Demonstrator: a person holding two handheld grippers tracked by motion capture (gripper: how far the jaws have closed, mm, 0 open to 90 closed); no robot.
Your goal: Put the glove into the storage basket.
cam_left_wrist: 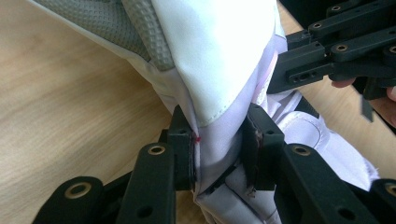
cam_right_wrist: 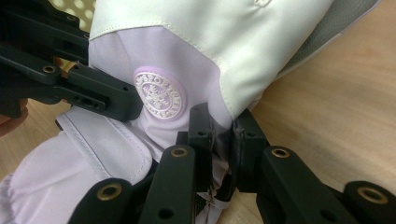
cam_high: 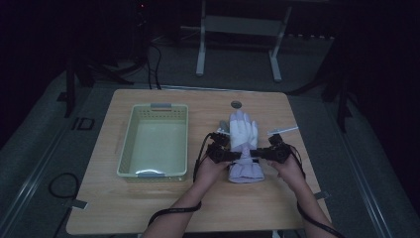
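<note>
A white and lilac winter glove (cam_high: 242, 141) lies on the wooden table (cam_high: 148, 208), fingers pointing away, cuff toward the person. My left gripper (cam_high: 233, 154) is shut on the glove's left edge near the wrist, and my right gripper (cam_high: 258, 153) is shut on its right edge opposite. In the left gripper view the left gripper (cam_left_wrist: 217, 126) pinches lilac fabric of the glove (cam_left_wrist: 219, 56), with the right gripper (cam_left_wrist: 336, 51) beyond it. In the right gripper view the right gripper (cam_right_wrist: 223, 122) clamps the glove (cam_right_wrist: 196, 37) beside its round badge (cam_right_wrist: 158, 93); the left gripper (cam_right_wrist: 70, 79) is across from it.
A pale green plastic basket (cam_high: 130, 134) stands on the table to the left of the glove. A small round fitting (cam_high: 236, 104) sits near the far edge, and a thin white strip (cam_high: 283, 131) lies right of the glove. A metal stand (cam_high: 237, 29) is on the floor beyond.
</note>
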